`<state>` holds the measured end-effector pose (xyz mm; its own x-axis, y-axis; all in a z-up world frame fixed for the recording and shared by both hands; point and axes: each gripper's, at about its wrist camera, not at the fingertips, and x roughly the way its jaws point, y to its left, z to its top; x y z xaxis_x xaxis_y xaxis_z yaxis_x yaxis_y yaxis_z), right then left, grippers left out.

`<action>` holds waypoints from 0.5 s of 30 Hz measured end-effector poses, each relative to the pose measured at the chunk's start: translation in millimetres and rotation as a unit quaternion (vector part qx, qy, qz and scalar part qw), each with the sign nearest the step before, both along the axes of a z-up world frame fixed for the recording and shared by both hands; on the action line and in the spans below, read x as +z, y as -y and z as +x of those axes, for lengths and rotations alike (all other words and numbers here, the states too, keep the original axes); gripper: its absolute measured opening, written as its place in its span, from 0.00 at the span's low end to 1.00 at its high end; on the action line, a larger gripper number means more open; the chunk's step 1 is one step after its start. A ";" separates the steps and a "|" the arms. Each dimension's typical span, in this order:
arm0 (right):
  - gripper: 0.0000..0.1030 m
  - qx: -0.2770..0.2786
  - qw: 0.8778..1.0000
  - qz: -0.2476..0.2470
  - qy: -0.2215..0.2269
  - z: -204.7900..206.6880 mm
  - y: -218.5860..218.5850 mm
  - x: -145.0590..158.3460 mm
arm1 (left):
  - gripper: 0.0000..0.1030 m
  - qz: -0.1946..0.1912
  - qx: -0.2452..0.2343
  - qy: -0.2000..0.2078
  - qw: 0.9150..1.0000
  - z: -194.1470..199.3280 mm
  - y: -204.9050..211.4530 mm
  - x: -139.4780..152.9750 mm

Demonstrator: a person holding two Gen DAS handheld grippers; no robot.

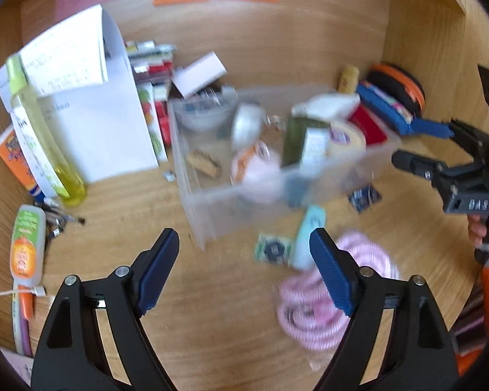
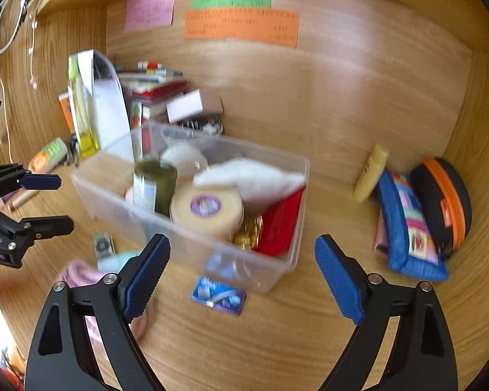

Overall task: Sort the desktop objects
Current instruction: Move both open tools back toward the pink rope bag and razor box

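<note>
While both jaws gape, the clear bin (image 2: 290, 215) lies skewed to the desk edge.

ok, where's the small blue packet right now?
Right wrist view: blue packet lies flat on the desk just outside the clear bin, at its near corner, between the open right gripper fingers.

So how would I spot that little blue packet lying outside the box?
Start at the clear plastic bin in the middle of the wooden desk. Just in front of its near corner, flat on the wood, lies the small blue packet. Unlike the bigger blue zip pouch leaning far right, it is flat and squarish.
</note>
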<state>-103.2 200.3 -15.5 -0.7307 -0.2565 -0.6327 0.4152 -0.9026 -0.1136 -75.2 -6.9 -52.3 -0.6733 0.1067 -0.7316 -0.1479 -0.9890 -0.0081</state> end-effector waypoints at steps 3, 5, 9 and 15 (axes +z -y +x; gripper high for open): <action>0.87 -0.005 1.000 0.011 0.012 2.9 -3.4 -10.9 | 0.80 -0.016 -0.013 0.019 1.000 5.2 -5.1 -15.6; 0.87 -0.008 1.000 0.014 0.021 4.3 -6.7 -16.7 | 0.80 -0.020 -0.014 0.034 0.999 6.0 -6.7 -24.2; 0.87 -0.014 0.999 0.017 0.032 7.0 -13.1 -23.9 | 0.80 -0.007 -0.027 0.038 0.999 16.9 -5.8 -27.9; 0.87 -0.016 0.998 0.018 0.050 6.8 -18.1 -36.5 | 0.80 0.004 -0.085 0.052 0.995 40.7 -24.6 -31.4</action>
<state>-96.4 218.4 -52.0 -0.6712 -0.2089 -0.7112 0.3966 -0.9118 -0.1064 -34.5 17.7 -83.7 -0.5666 0.2180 -0.7946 -0.3109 -0.9497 -0.0389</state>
